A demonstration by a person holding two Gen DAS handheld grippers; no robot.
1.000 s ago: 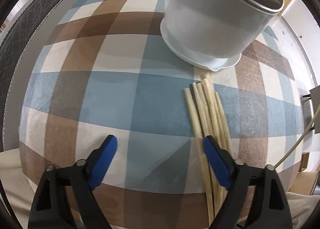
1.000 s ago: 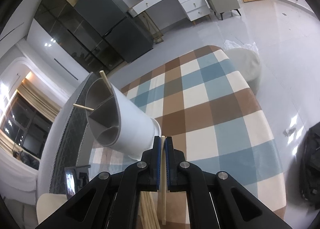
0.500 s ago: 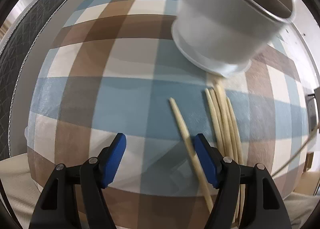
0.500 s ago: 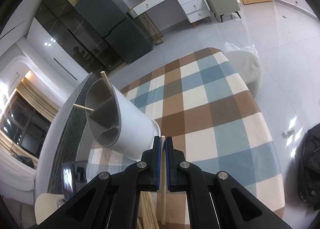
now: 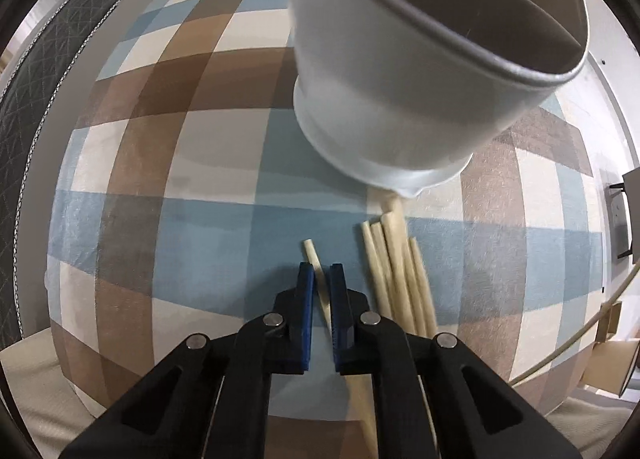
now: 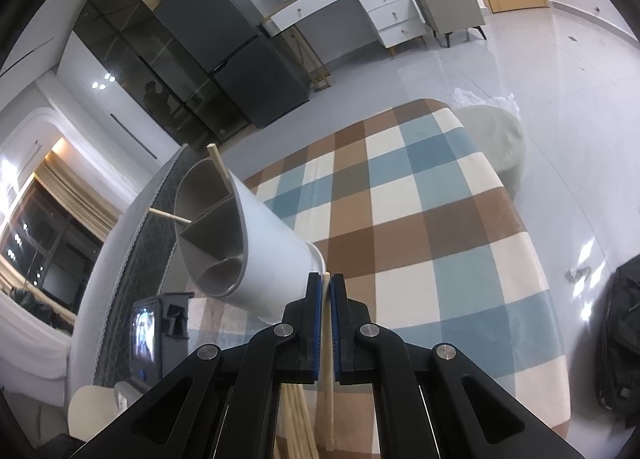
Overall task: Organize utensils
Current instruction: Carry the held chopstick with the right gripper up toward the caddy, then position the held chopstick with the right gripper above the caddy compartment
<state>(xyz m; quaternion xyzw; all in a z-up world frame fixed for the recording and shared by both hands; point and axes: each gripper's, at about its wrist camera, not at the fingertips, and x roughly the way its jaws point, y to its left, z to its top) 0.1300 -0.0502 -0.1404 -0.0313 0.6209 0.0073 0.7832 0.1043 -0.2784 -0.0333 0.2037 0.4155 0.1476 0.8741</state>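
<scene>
A white utensil holder (image 5: 404,71) with grey inner dividers stands on the checked tablecloth (image 5: 160,163). Several pale chopsticks (image 5: 400,275) lie in a bundle just below its base. My left gripper (image 5: 319,279) is shut on one chopstick (image 5: 313,255) pulled apart from the bundle, its tip sticking out past the pads. In the right wrist view my right gripper (image 6: 325,287) is shut on another chopstick (image 6: 328,363), held close to the holder (image 6: 256,243). Two chopsticks (image 6: 218,163) stand in the holder's far compartments. The bundle (image 6: 296,415) shows below the jaws.
A dark quilted headboard or sofa edge (image 5: 48,55) runs along the table's left side. A small device with a screen (image 6: 150,335) sits beside the holder. A round white stool (image 6: 496,143), cabinets and a dresser stand on the floor beyond.
My left gripper went from wide open to shut on one chopstick, which slid left away from the bundle. The right gripper held still, shut on its chopstick.
</scene>
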